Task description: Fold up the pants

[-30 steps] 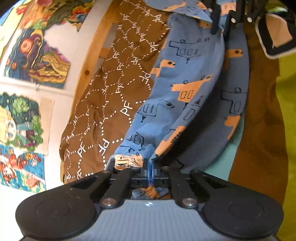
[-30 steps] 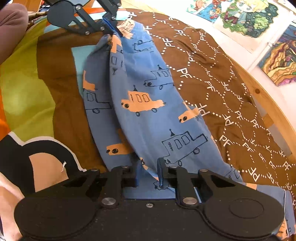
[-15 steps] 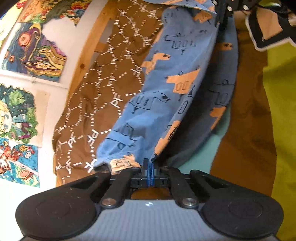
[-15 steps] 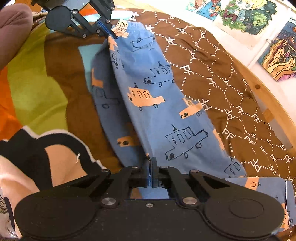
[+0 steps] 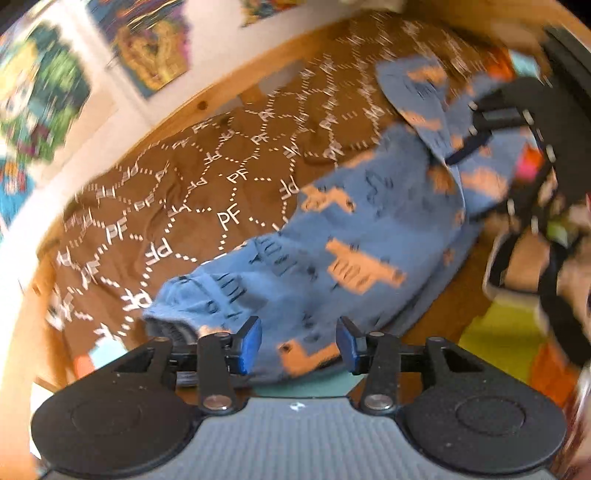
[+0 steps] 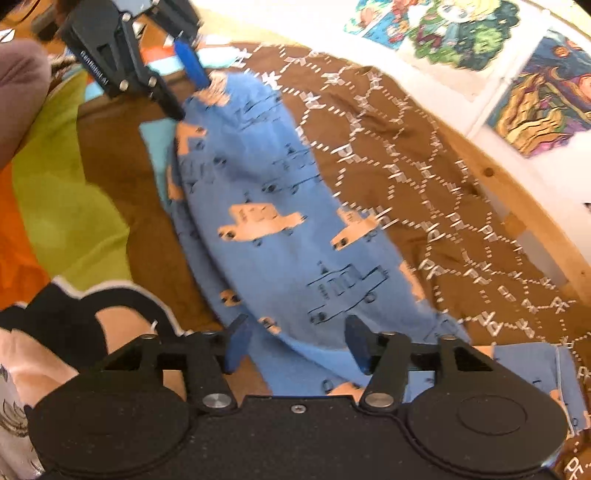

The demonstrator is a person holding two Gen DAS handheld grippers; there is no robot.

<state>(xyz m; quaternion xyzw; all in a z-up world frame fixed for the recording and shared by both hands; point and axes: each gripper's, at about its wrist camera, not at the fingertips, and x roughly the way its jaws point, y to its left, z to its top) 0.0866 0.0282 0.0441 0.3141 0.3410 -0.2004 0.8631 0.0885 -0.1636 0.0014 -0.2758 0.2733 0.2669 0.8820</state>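
A child's bedroom: patterned bedspread [image 6: 461, 206], wooden bed frame [image 6: 524, 206], colourful cartoon posters [image 6: 465, 33] on the wall.

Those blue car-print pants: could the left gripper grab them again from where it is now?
Probably yes. The left gripper is open, with the pants lying right between and ahead of its fingers, nothing covering them.

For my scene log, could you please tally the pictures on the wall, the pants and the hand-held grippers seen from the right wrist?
Pictures on the wall: 2
Pants: 1
Hand-held grippers, both open: 2, right, left
Total: 5
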